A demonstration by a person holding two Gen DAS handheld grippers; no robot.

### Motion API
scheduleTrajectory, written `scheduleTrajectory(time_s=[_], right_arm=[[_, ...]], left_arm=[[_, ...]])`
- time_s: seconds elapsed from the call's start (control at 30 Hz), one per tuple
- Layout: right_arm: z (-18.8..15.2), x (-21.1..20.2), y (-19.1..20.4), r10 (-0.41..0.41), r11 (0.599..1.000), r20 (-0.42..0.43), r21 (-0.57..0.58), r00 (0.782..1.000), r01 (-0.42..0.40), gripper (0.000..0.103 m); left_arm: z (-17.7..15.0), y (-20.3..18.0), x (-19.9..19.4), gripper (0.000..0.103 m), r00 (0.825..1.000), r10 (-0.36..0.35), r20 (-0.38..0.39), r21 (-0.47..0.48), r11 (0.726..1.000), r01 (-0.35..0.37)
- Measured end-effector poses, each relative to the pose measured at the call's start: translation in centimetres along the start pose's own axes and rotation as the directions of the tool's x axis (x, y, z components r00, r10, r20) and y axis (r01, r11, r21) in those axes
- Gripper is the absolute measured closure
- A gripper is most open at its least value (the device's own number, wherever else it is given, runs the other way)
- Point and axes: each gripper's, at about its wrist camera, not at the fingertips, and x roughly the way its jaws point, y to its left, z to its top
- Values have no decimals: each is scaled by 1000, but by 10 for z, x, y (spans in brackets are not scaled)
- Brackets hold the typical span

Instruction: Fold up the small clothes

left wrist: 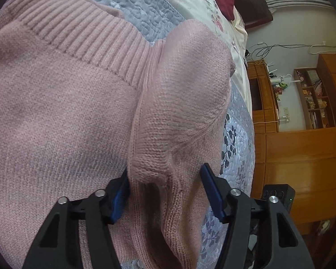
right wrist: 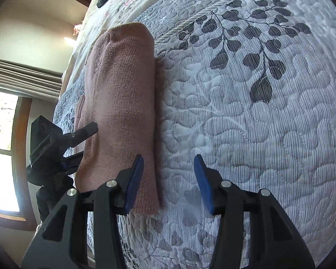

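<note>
1. A pink knitted sweater [left wrist: 62, 116] lies spread on a bed, over a grey quilt [right wrist: 246, 116] patterned with dark leaves.
2. The left gripper [left wrist: 165, 192] has its blue fingers [left wrist: 212, 192] apart, with a raised fold of the sweater between them.
3. The right gripper [right wrist: 168, 183] is also apart, empty, over the quilt at the sweater's edge.
4. Wooden shelves [left wrist: 313, 98] stand beside the bed.
</note>
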Motion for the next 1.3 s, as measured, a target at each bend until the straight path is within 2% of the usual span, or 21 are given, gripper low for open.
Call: scheduleTrajectory(time_s=[0.03,0.07,0.2,0.33,0.5,0.6,0.73,0.93,1.03,1.1,1.17,1.3], right_arm=[[0,0,1,0,1000,1,-4,1000,0,55],[1,-1,3,-1,1000,3,-8,1000,1,54],[0,-3,4,-13,1000,2,-12,1000,13,53],[-3,-5,8,-23,999,-1,-33,1000,23,53],[-4,-2,28,-37,996,-3,-78,999,36,52],[-3,4,44,-21,994,-7,-104,1000,20,52],[-6,19,67,3,989,-33,-147,999,-8,51],[-14,54,105,41,979,-101,-195,994,-60,48],[-20,70,116,52,978,-132,-195,990,-77,46],[-21,80,120,76,978,-155,-180,985,-103,44],[-23,88,123,96,977,-175,-174,980,-126,41],[-29,101,126,81,977,-209,-177,975,-119,40]], left_arm=[[-1,-2,-1,70,1000,-6,11,1,1000,6],[-1,-4,-2,78,1000,-20,16,4,1000,20],[-1,-22,-13,85,997,-43,56,56,998,40],[3,-35,-49,86,987,-107,122,84,992,97],[19,-24,-112,86,974,-107,202,105,991,87],[29,1,-146,86,967,-52,249,99,995,28],[37,48,-175,86,963,-17,269,51,999,3],[31,108,-162,86,974,56,221,-16,998,-53],[24,127,-148,82,984,39,175,-56,998,-30],[21,128,-150,81,984,21,178,-58,998,-11],[15,123,-156,81,983,28,182,-38,999,-21],[-7,106,-168,58,981,51,187,39,997,-59]])
